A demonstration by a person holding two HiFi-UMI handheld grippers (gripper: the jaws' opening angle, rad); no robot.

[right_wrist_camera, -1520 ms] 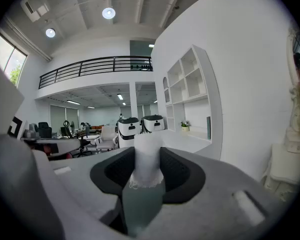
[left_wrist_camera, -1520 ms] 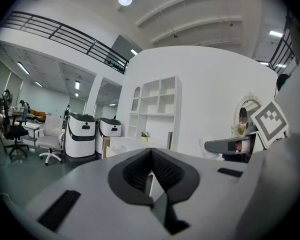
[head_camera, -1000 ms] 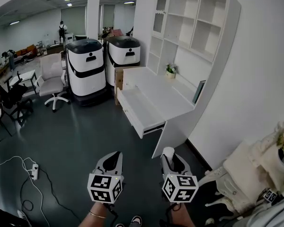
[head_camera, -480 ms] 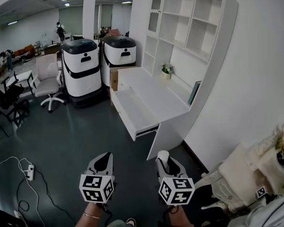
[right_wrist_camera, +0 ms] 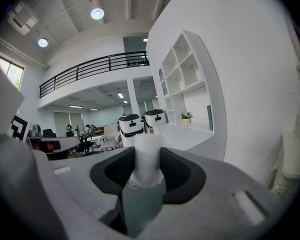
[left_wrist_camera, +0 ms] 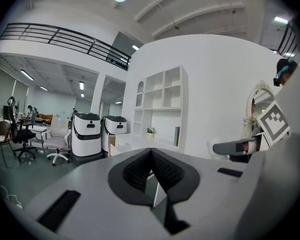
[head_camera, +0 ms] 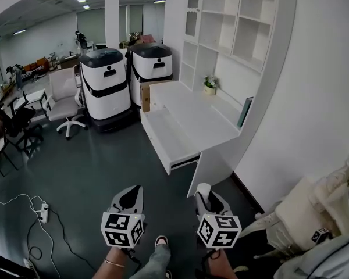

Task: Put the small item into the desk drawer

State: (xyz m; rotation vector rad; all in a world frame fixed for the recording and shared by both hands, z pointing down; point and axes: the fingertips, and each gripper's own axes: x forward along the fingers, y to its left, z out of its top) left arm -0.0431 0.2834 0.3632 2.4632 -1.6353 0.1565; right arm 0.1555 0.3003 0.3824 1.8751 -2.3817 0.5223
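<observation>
Between the right gripper [right_wrist_camera: 148, 165] jaws, a small white item [right_wrist_camera: 148, 146] sits clamped. The left gripper [left_wrist_camera: 151, 170] jaws are together, empty. Ahead of both, the desk drawer [head_camera: 170, 137] stands open.

Two tall white machines with black bands stand side by side, the left one [head_camera: 104, 80] just beside the right one [head_camera: 152, 63], in front of a white pillar [head_camera: 112, 13]. A white office chair [head_camera: 64, 95] is near them on the dark floor [head_camera: 87, 161]. A brown cardboard box [head_camera: 145, 95] stands beside the right machine. White wall shelves [head_camera: 232, 22] have a small potted plant [head_camera: 209, 86] and a dark book [head_camera: 245, 111] below them. A power strip [head_camera: 43, 212] with cables [head_camera: 11, 201] lies on the floor.
</observation>
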